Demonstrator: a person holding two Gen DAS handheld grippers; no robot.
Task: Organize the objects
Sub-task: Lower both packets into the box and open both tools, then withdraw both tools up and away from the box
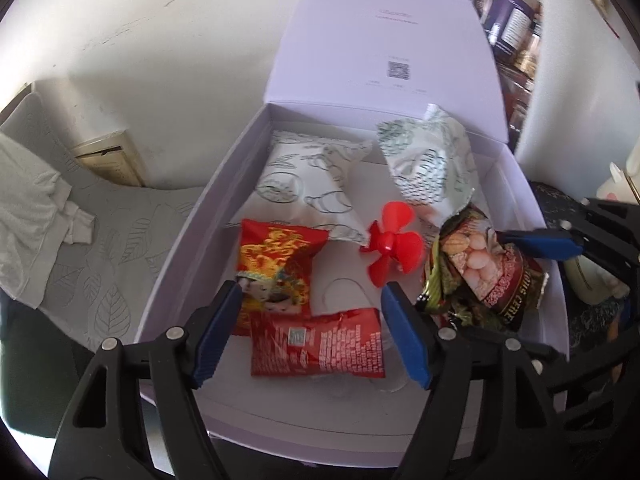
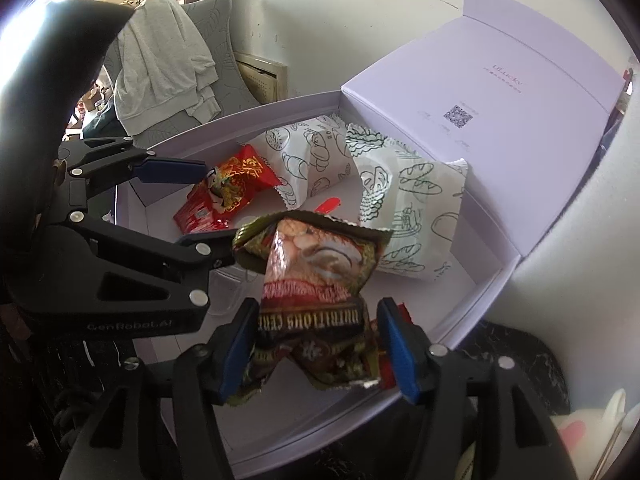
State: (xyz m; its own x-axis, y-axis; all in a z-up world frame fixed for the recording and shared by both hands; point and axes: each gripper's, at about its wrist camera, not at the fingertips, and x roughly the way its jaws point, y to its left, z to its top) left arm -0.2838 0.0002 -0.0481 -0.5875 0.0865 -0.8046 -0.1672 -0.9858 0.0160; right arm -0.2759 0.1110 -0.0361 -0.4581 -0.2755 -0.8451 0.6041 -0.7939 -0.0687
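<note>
Crumpled snack packet (image 2: 320, 280), dark red and olive green, printed with nuts and a cereal label, glossy and creased. Lying at the right side of an open pale lilac box (image 1: 192, 232), its lower end between the blue pads of the right gripper (image 2: 318, 308). Jaws about half apart with the packet filling the gap; cannot tell whether the pads press on it or merely flank it.

Left gripper (image 1: 312, 288) spread wide and holding nothing, poised above two red packets: one (image 1: 276, 264) with gold lettering and a cartoon figure, the other (image 1: 320, 344) turned print side up, overlapping the first at its near edge.

Deeper in the box, two white packets with line drawings of bread, one (image 1: 304, 184) flat at the back left, the other (image 1: 428, 160) propped up just behind the snack packet. Between them and the red packets, a small red propeller (image 1: 390, 248) on the box floor, close beside the snack packet.

Box lid (image 1: 380, 40) standing open at the back, with a small square code printed inside. Behind its right edge, clear jars (image 1: 516, 28). To the left, a grey leaf-patterned cushion (image 1: 100, 260) with a pale cloth (image 1: 28, 200) draped over it. Dark tabletop (image 2: 520, 360) under the box.
</note>
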